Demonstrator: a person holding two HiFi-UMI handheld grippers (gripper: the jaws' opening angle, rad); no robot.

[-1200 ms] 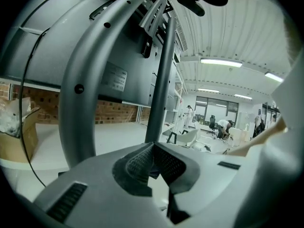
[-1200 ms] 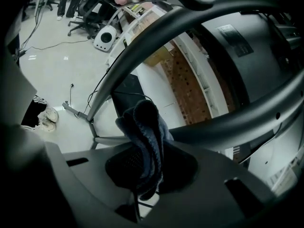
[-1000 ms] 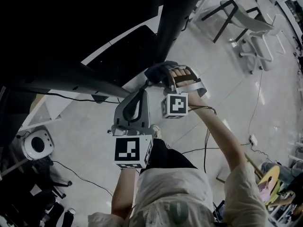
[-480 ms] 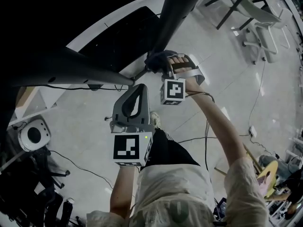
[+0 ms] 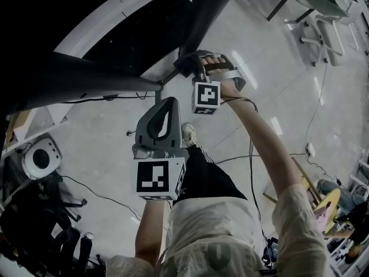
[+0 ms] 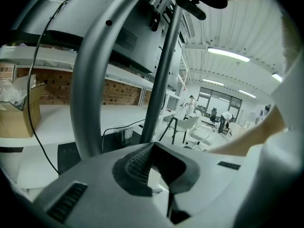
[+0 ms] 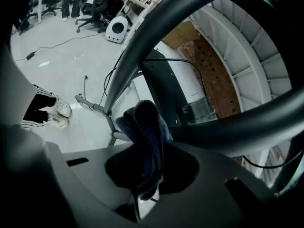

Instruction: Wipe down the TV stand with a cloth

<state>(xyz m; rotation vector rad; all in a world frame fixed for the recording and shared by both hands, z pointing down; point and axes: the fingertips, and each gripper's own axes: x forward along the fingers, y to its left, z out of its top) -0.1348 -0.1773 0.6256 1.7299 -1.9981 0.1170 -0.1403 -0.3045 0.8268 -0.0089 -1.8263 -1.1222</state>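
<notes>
The TV stand (image 5: 203,16) is the biggest thing before you: its dark upright post rises through the head view and a thick curved leg goes off from the foot of the post. You work low at the frame, not at the top, so both arms reach down to where the post meets the leg.

Your right gripper (image 5: 193,73) is right at the foot of the post. Its fingers pinch a dark blue cloth (image 7: 144,132), and the folded bunch stands out beyond the tips, so I judge the fabric meets the metal and not the jaws. In the right gripper view the cloth lies against the tubes there.

Your left gripper (image 5: 166,104) hangs just beside the post, a little lower and nearer to your body. Its fingers are pressed together with nothing between them. It seems only to wait, kept out of the way of the wiping.

The wiping looks under way at this joint; the long leg probably comes next.
</notes>
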